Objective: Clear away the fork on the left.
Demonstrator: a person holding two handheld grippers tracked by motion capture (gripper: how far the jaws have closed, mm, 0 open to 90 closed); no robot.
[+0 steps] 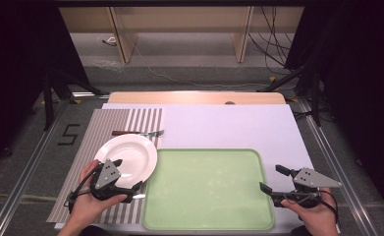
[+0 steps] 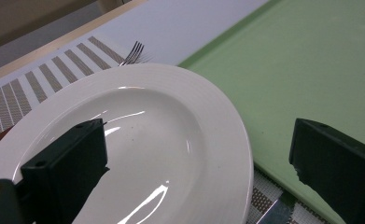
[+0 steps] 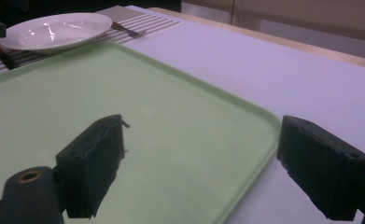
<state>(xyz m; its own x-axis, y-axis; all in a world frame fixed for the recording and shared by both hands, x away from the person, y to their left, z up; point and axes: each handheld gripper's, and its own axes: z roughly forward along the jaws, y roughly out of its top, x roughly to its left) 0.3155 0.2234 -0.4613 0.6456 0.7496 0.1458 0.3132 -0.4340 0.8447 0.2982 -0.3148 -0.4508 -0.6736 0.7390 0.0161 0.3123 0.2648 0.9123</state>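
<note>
The left gripper (image 1: 127,173) hangs over the near edge of the round white ceramic plate (image 1: 130,153), its jaws spread wide with nothing between them; in the left gripper view one black jaw sits over the plate's shallow bowl and the other stands out past the rim, above the edge of the pale green plastic tray (image 2: 311,70). The plate rests on the grey-and-white striped placemat (image 1: 89,142), its right rim just beside the tray's left edge. A fork with a brown handle (image 1: 138,132) lies on the placemat just beyond the plate, and a knife (image 1: 137,196) lies at the plate's near side, close under the left gripper.

The right gripper (image 1: 271,179) hovers at the tray's near right corner, jaws likewise apart and empty, one over the tray's surface and one outside its rim.

The work in hand looks like taking hold of the plate, probably to move it to the tray. The risks I would judge: the glossy, sloped rim gives thin purchase, so a shallow bite could let the plate slip or tip as it lifts. Closing too low could catch the knife or drag the placemat along. A plate carried low could also knock the tray's raised rim
</note>
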